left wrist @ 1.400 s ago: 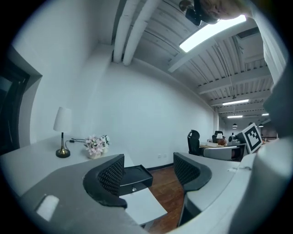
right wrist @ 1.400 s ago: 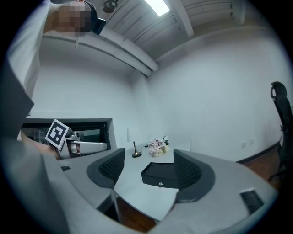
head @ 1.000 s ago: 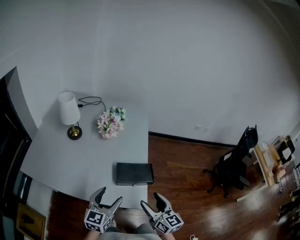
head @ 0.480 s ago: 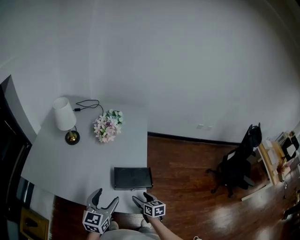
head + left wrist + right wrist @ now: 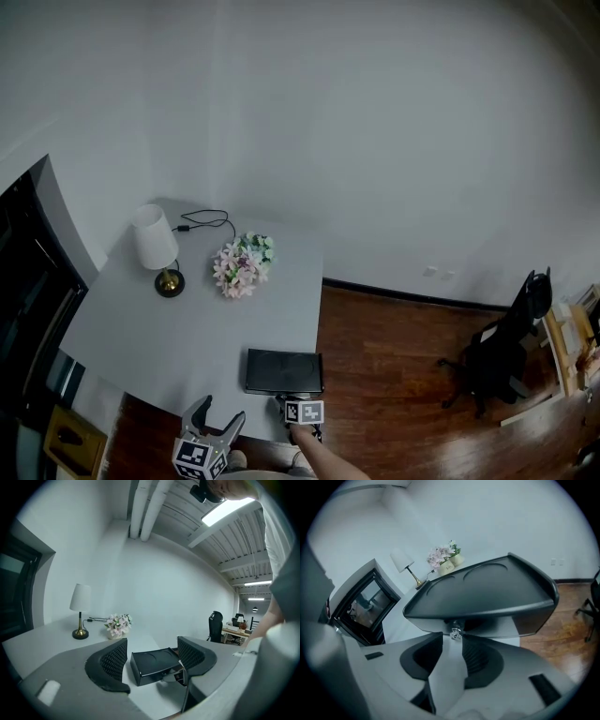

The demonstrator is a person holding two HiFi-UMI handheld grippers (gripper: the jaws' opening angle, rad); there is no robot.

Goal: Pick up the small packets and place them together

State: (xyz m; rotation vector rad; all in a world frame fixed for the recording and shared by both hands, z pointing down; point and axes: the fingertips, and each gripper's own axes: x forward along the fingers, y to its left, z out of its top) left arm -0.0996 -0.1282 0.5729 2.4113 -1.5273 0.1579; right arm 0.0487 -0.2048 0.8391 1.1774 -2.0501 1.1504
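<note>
A small shiny packet (image 5: 455, 632), low centre under the black tray (image 5: 487, 588) at the desk (image 5: 187, 319) edge, sits between the right gripper's (image 5: 451, 638) closing, unclenched jaws, the left gripper (image 5: 151, 648) released and empty; a tip pinch could flick it off.

Table (image 5: 141, 328), my feed, contents as I log them:
1 lamp (image 5: 155, 248), far left, with its cable (image 5: 208, 221) behind it toward the wall.
1 bunch of flowers (image 5: 243, 265), just right of the lamp.
1 tray (image 5: 284, 371), near right corner, before the flowers and well apart from them.
1 small item (image 5: 454, 632), at the tray's near edge; touching or not, I cannot tell.
Off the table: 1 chair (image 5: 506, 354) on the floor (image 5: 394, 375), well to the right.
</note>
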